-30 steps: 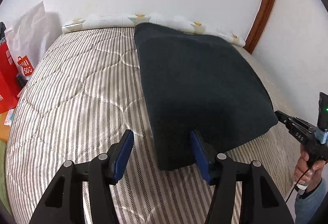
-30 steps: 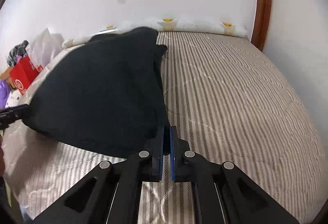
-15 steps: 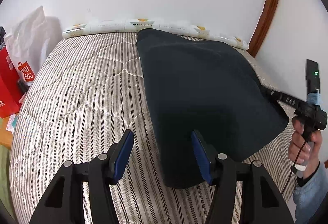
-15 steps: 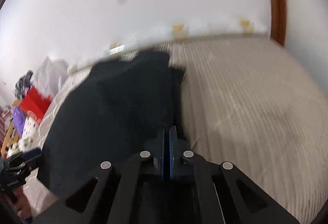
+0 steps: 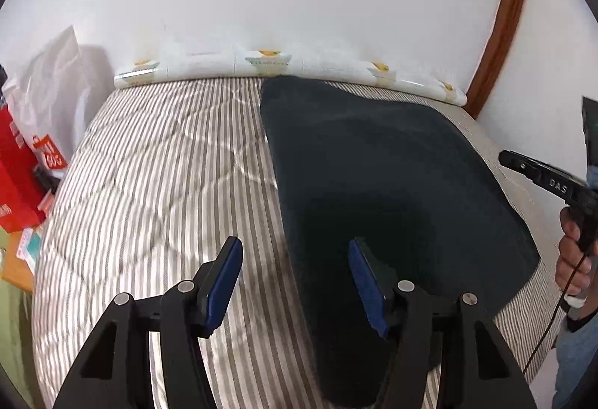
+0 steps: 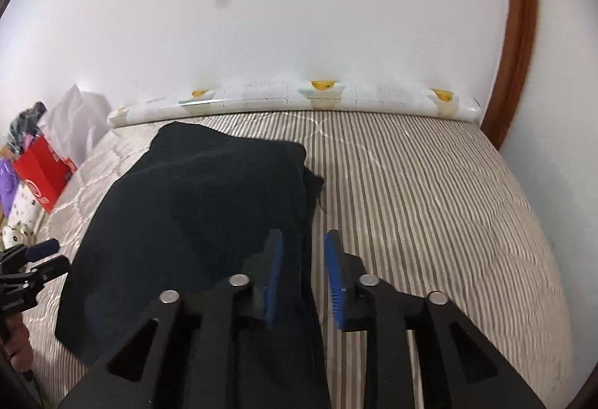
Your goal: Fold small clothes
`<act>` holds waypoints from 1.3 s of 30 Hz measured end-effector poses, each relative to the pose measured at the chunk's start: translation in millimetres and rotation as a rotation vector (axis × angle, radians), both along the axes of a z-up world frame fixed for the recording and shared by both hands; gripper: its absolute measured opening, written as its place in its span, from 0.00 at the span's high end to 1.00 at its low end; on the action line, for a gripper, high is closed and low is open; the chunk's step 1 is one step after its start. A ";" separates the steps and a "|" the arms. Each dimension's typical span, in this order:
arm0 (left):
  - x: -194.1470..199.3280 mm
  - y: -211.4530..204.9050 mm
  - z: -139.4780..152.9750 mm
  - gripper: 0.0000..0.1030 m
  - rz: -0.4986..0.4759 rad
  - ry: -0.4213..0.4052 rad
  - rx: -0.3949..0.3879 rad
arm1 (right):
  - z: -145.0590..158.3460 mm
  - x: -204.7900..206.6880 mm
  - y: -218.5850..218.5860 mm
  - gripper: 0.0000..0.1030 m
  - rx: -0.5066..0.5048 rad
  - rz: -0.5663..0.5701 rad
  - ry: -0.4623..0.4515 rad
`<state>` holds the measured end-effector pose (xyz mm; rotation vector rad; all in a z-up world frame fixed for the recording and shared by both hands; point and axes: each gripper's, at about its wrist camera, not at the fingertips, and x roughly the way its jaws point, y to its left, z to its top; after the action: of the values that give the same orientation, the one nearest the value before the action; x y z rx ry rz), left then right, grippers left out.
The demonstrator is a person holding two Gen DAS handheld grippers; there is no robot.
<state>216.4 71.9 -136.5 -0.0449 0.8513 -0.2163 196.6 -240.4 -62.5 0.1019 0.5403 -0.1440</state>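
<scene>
Dark garment (image 5: 381, 184) on striped mattress (image 5: 157, 177)

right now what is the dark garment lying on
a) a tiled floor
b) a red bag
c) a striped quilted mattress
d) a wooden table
c: the dark garment is spread flat on the striped quilted mattress, with the stripes showing along both of its sides in the right wrist view.

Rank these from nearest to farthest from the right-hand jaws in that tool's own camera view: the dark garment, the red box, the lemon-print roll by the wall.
1. dark garment: directly under and between the opening jaws of the right gripper, on the striped mattress.
2. red box: far left, beside the bed.
3. lemon-print roll: along the wall, at the mattress's far edge.
</scene>
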 end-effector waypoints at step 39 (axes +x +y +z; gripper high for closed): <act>157.7 -2.9 -29.6 0.39 0.030 0.068 -0.028 | 7.2 125.8 -44.3 0.75 0.205 0.096 0.058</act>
<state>374.1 69.1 -166.1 -0.0914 0.9152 -0.1997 322.3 -284.7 -55.3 0.2716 0.6160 0.0024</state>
